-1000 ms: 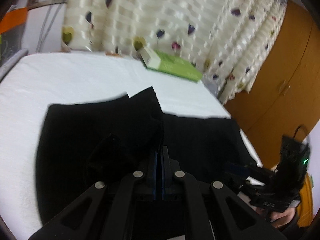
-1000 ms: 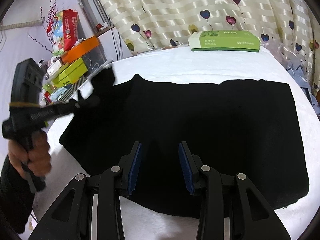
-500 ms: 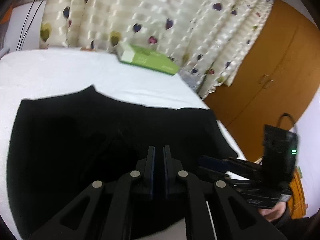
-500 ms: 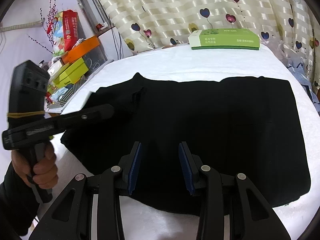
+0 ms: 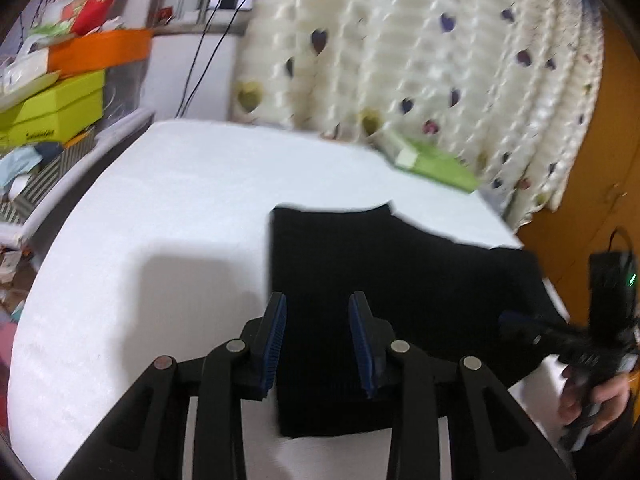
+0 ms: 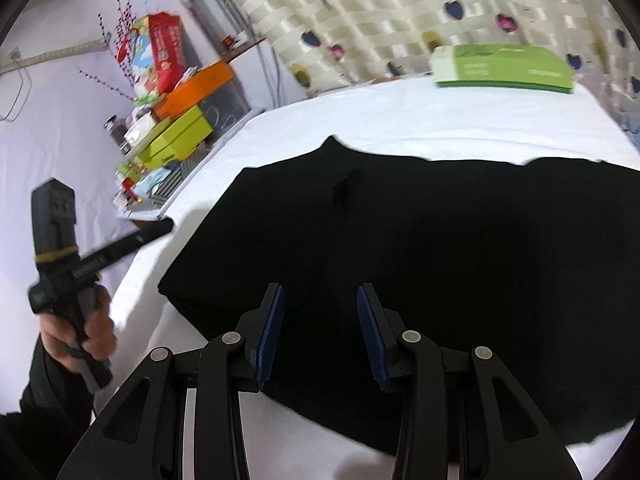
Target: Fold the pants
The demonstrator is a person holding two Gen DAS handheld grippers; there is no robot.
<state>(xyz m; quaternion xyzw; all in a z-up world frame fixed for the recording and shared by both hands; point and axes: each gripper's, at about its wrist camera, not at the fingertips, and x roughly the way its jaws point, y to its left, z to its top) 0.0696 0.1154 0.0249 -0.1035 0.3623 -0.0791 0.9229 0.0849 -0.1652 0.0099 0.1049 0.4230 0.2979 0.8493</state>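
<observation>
The black pants [image 5: 400, 288] [image 6: 420, 240] lie flat and folded on the white bed. My left gripper [image 5: 318, 340] is open, hovering over the near left corner of the cloth with nothing between its blue pads. In the right wrist view it shows at the left [image 6: 160, 226], off the left edge of the pants, held by a hand. My right gripper [image 6: 320, 332] is open above the near edge of the pants, holding nothing. It also appears at the right of the left wrist view [image 5: 516, 320], over the pants' right end.
A green box [image 5: 434, 162] [image 6: 504, 67] lies on the bed [image 5: 160, 208] by the heart-patterned curtain [image 5: 400, 60]. Stacked orange and lime boxes [image 6: 180, 120] crowd a shelf left of the bed. A brown wardrobe [image 5: 600, 200] stands at the right.
My left gripper let go of the pants and opened, then swung left off the cloth. The raised flap now lies flat. The right gripper stayed open, shifting slightly.
</observation>
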